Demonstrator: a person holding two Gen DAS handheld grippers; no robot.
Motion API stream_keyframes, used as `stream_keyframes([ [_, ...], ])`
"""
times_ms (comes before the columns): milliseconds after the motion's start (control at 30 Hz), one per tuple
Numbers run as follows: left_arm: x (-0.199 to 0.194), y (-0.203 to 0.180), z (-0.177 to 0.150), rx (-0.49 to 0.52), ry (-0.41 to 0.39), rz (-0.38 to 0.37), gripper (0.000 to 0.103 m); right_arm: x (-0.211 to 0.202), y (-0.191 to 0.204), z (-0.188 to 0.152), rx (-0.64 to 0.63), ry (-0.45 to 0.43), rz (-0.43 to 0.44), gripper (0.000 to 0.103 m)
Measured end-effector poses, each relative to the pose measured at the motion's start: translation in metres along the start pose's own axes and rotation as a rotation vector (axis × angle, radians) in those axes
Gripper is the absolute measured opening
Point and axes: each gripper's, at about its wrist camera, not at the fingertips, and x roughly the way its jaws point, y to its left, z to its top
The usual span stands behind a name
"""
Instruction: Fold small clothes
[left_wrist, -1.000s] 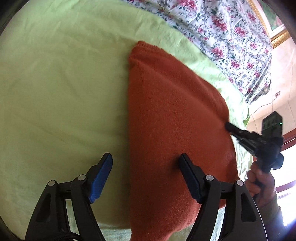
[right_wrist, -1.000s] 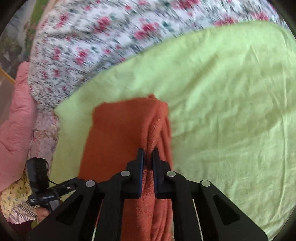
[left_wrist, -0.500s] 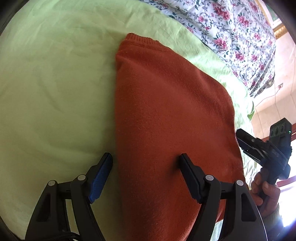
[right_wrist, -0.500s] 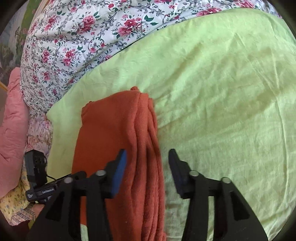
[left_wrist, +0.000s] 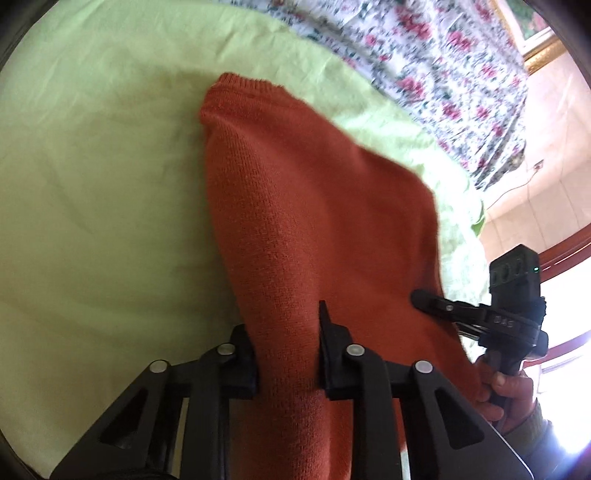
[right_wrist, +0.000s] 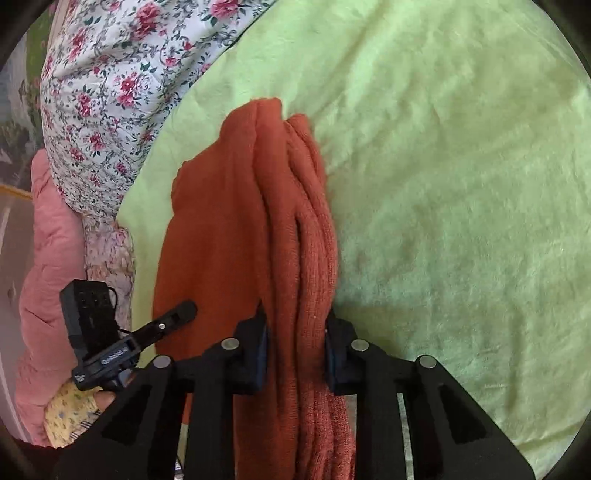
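An orange knit sweater lies folded on a green sheet. In the left wrist view my left gripper has its jaws closing on the sweater's near folded edge, and the knit bunches up between the pads. My right gripper touches the sweater's right edge, held by a hand. In the right wrist view my right gripper is closing on the stacked layered edge of the sweater, with fabric pressed between its pads. My left gripper rests at the sweater's left edge.
The green sheet spreads wide to the right of the sweater. A floral cover lies beyond it, and a pink quilt bunches at the left. The bed edge, a wall and a wooden frame are at the right.
My left jaws went from wide apart to closed on the sweater's edge. My right gripper let go of the fold, sank lower and closed again on the layered edge.
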Motion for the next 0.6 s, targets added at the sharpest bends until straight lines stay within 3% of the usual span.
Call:
stream_keyframes([
  [133,-0.036,-0.004,-0.007,0.007,-0.054,-0.036,0.020,-0.011,0.022,-0.006,-0.015,-0.037,0.033,0.021],
  [233,-0.075,0.006,-0.018,0.002,-0.098,-0.027,0.020,-0.006,0.046,-0.011,-0.053,-0.017,0.074,0.020],
  [433,-0.155,0.066,-0.052,-0.079,-0.168,0.052,0.020,0.046,0.112,-0.027,-0.140,0.078,0.201,0.020],
  [600,-0.191,0.117,-0.085,-0.175,-0.192,0.113,0.020,0.097,0.155,-0.043,-0.204,0.180,0.249,0.020],
])
